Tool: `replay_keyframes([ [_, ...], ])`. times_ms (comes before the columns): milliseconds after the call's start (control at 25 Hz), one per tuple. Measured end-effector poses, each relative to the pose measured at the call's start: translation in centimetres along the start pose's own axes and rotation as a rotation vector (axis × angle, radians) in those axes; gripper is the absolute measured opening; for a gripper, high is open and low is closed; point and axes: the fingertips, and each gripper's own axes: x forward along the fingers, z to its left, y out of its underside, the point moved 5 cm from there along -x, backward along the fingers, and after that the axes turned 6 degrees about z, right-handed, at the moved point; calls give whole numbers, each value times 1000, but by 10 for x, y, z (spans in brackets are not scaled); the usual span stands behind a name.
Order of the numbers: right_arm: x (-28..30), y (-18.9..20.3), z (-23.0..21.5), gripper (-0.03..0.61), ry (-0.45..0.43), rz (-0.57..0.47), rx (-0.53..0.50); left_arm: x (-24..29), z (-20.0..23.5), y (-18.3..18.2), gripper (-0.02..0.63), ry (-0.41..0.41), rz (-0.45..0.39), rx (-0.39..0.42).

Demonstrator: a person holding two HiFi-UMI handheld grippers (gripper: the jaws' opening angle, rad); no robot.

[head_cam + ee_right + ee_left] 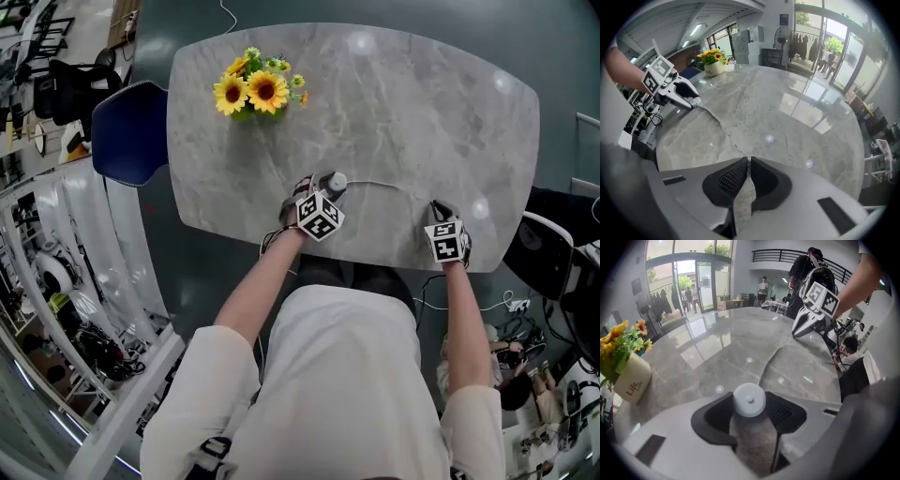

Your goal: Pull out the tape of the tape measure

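We look steeply down on a person in a white shirt leaning over a grey marble table (422,103), with a hand-held gripper in each hand, both near the table's front edge. The left gripper (319,192) points down at the tabletop, its jaws set wide and closed on a small round white tape measure (749,400), which sits at the tips between the two black pads (780,411) and just above the stone. From the tape measure a thin tape (384,185) runs out in a shallow curve across the marble to the right gripper (439,214), which is well apart from the left one and also points down. The right gripper's jaws are pressed together, pinching the end of the tape between their ribbed pads (733,178); from that gripper's own view we see the tape leave the jaws and cross the table back to the other gripper. Towards the far left of the table stands a bunch of sunflowers (253,89) in a pale pot (632,380), well away from both grippers. A blue chair (131,131) is drawn up at the table's left end. Several people stand in the bright room beyond the table, too small for us to describe.
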Motion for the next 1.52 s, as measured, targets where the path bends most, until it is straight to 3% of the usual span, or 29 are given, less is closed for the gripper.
replay_keyframes([
  [200, 3, -3, 1, 51, 21, -13, -23, 1, 0, -1, 227, -13, -6, -16],
  [280, 1, -5, 1, 131, 29, -16, -22, -2, 1, -2, 232, -12, -14, -24],
  [320, -1, -6, 2, 138, 31, -18, -18, -4, 1, -2, 235, -11, -19, -26],
  [680, -38, -18, 11, 155, 112, -65, -1, -45, 10, -2, 238, -34, -90, -9],
  [840, -78, -23, 29, 155, 128, -103, 8, -89, 9, 5, 231, -31, -143, -44],
  [1160, -149, -68, 56, 116, 195, -284, 36, -165, 37, 8, 187, -48, -278, -6],
  [1520, -237, -78, 102, 75, 261, -520, 106, -265, 33, 0, 141, -89, -472, 59],
])
